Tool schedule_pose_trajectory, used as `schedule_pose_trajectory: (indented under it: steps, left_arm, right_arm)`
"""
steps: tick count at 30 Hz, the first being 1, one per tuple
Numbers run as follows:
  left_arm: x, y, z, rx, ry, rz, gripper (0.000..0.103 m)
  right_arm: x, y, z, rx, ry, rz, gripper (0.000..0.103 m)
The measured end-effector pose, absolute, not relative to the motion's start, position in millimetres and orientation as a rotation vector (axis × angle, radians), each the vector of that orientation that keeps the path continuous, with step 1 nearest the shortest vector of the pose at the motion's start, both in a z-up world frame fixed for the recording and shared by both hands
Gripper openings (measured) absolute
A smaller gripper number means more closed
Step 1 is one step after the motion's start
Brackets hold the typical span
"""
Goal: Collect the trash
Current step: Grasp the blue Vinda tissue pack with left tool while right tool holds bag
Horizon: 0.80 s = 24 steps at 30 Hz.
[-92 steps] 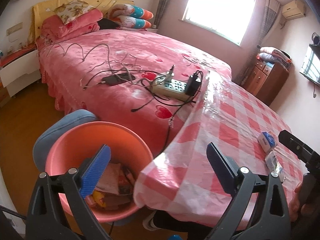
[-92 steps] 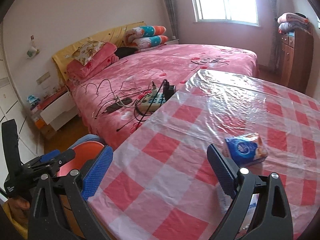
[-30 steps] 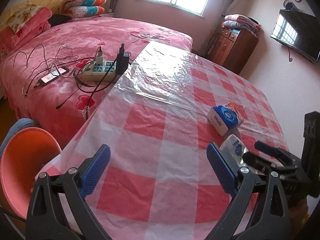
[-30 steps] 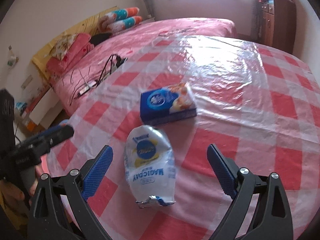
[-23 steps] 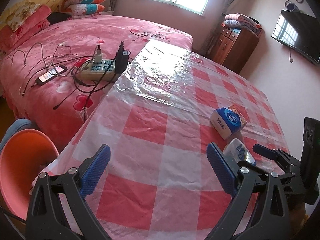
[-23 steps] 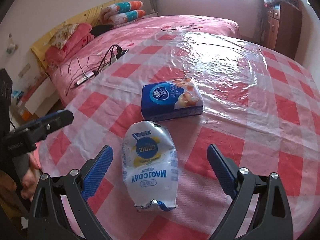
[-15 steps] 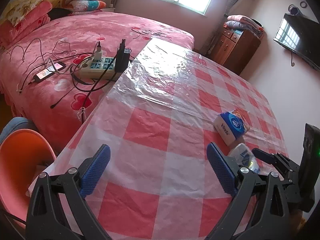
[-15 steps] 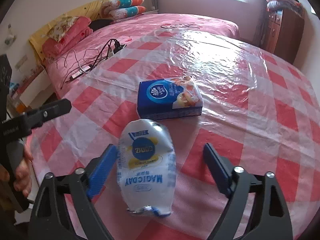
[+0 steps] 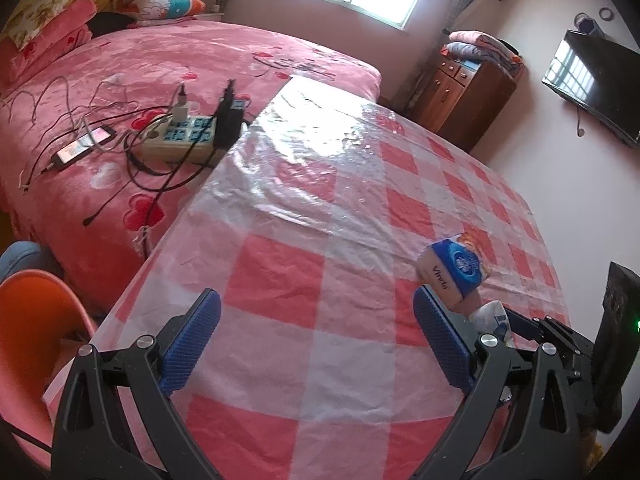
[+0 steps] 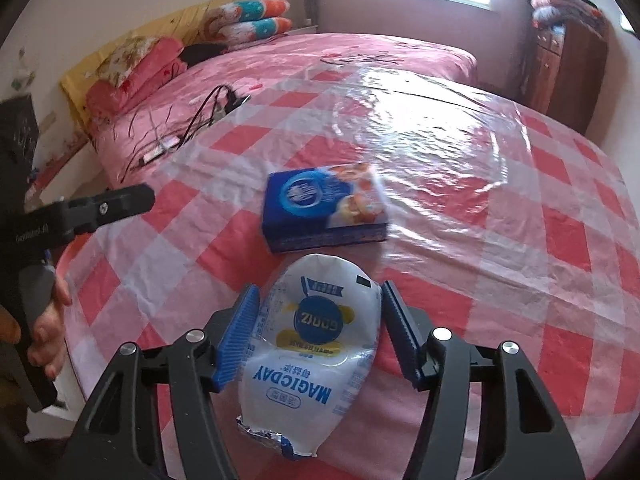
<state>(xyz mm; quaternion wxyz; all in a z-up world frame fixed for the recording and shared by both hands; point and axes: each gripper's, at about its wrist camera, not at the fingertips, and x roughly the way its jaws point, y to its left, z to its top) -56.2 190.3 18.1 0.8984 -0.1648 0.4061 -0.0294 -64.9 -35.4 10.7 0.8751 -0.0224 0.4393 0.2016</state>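
Observation:
A white snack bag point(image 10: 316, 344) printed MAGICDAY lies on the red-checked tablecloth point(image 10: 500, 240). My right gripper point(image 10: 320, 320) has closed in around it, both blue pads touching its sides. In the left wrist view the bag point(image 9: 490, 316) peeks out behind my left gripper's right finger. A blue tissue pack point(image 10: 324, 206) lies just beyond the bag; it also shows in the left wrist view point(image 9: 452, 272). My left gripper point(image 9: 316, 340) is open and empty over the table's near edge. The orange trash bin point(image 9: 28, 344) stands at the lower left.
A pink bed point(image 9: 160, 92) adjoins the table, with a power strip point(image 9: 180, 140), cables and a phone point(image 9: 82, 148) on it. A wooden cabinet point(image 9: 472, 100) and a wall TV point(image 9: 596, 84) are at the far right. A blue stool point(image 9: 20, 252) stands by the bin.
My right gripper moved down over the snack bag and its jaws closed from wide open onto the bag's sides. My left gripper swung from above the bin to over the table.

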Motion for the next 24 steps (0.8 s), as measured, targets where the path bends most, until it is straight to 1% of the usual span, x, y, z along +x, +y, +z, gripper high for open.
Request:
schedule_pose_trajectory:
  steps: [5,11,15,24]
  left_arm:
    - [-46.8,167.5,24.7,-0.318,0.837,-0.116,0.097]
    - [-30.9,121.4,31.7,-0.247,0.837,-0.219,0.097]
    - [-10.9,86.1,29.5,-0.059,0.837,-0.303,0.097]
    - [22.3,51.1,18.7,0.129,0.880,-0.440,0.097]
  right_arm:
    - [-56.4,-71.2,16.6,0.060,0.898,0.358,0.062]
    - [-49.8,-106.4,18.5,0.155,0.884,0.311,0.062]
    - [-48.5,-118.9,17.9,0.199,0.886,0.316,0.062]
    - [-48.8,-136.5,16.8,0.266,0.890,0.343,0.062]
